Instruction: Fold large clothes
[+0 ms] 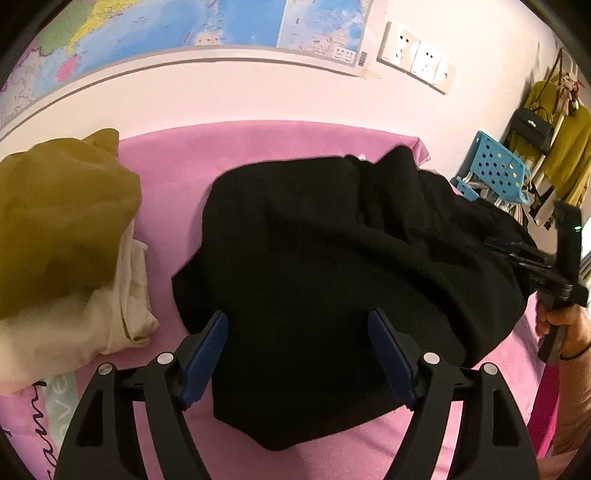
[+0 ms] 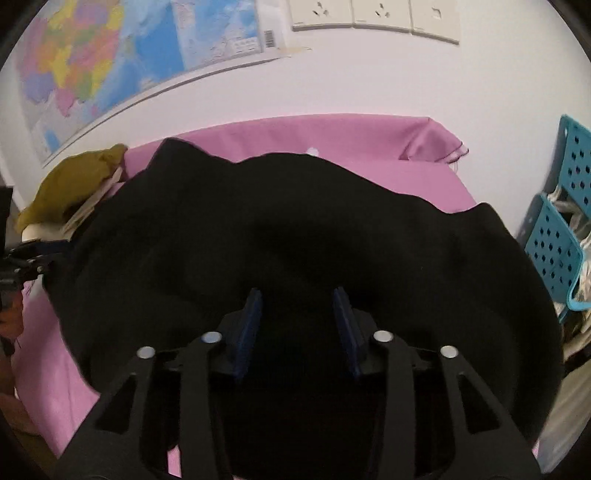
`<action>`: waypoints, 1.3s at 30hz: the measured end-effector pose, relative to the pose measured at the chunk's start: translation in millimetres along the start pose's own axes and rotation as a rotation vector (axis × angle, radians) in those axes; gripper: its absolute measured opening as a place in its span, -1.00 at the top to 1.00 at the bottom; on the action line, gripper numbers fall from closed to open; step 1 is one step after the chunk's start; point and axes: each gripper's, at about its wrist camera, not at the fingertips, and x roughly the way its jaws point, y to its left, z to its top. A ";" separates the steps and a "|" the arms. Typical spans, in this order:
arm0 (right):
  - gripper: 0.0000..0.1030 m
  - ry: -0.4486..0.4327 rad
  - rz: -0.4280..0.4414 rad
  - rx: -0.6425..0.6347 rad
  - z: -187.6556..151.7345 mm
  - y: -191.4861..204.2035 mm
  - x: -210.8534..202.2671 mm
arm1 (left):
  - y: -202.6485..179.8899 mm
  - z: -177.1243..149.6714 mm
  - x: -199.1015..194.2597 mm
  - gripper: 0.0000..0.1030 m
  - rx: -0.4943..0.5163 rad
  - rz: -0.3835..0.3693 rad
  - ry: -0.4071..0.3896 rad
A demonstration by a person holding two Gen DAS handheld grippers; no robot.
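Observation:
A large black garment (image 1: 332, 266) lies rumpled on the pink-covered table (image 1: 177, 177). My left gripper (image 1: 297, 325) is open, its blue pads spread wide just above the garment's near edge, holding nothing. The right gripper's body shows at the right edge of the left wrist view (image 1: 546, 273), beside the cloth. In the right wrist view the black garment (image 2: 295, 229) fills the middle. My right gripper (image 2: 297, 299) is open over it, pads apart, with dark cloth beneath and between them; I cannot tell whether they touch it.
A mustard garment (image 1: 62, 221) on a cream one (image 1: 110, 317) lies at the table's left. A blue perforated basket (image 1: 495, 170) stands off the right side. A map (image 1: 147, 29) and sockets (image 1: 417, 55) are on the wall behind. Yellow clothes (image 1: 565, 147) hang far right.

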 end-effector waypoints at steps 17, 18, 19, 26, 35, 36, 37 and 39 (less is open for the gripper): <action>0.92 0.019 -0.052 -0.039 56.2 -0.3 40.9 | -16.2 64.9 74.3 0.18 -0.038 -0.037 0.173; 0.93 -0.018 -0.035 -0.019 59.2 -4.5 32.3 | -16.0 66.7 74.8 0.33 -0.040 -0.037 0.164; 0.93 -0.059 -0.038 -0.009 63.2 -8.1 21.8 | -15.5 69.1 74.4 0.70 -0.046 -0.046 0.157; 0.96 -0.111 -0.074 0.039 76.7 -28.3 21.2 | -8.8 82.0 61.7 0.94 -0.088 0.002 0.052; 0.51 -0.044 -0.083 0.061 59.7 -33.5 30.5 | -7.6 73.3 53.5 0.04 -0.069 0.053 0.019; 0.33 -0.085 -0.046 0.043 58.2 -26.8 14.6 | -9.9 71.5 48.5 0.01 -0.053 0.065 0.003; 0.29 -0.104 -0.020 0.028 59.8 -20.5 7.1 | -13.7 69.5 43.1 -0.03 -0.033 0.076 -0.014; 0.16 -0.125 0.042 -0.015 56.6 -5.5 -9.7 | -22.3 64.6 34.6 -0.19 0.000 0.101 -0.043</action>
